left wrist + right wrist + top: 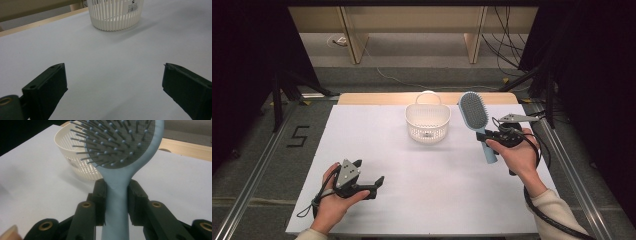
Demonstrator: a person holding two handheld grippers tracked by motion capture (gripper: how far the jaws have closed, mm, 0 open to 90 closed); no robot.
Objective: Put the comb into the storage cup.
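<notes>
A light blue hairbrush (pixel 475 116) with a grey bristle pad is lifted above the white table, its head up toward the far side. My right gripper (pixel 487 137) is shut on its handle; in the right gripper view both jaws press the handle of the hairbrush (pixel 117 195) from either side. A white slatted basket (pixel 427 121) stands at the table's far middle, just left of the brush head. My left gripper (pixel 369 180) rests near the front left, open with nothing between its jaws, and faces the basket (pixel 115 15) from a distance.
The white table top (pixel 422 190) spreads between both hands. A wooden strip (pixel 377 98) runs along its far edge. Metal rails (pixel 257 170) flank the table, and cables (pixel 507 45) lie on the floor beyond.
</notes>
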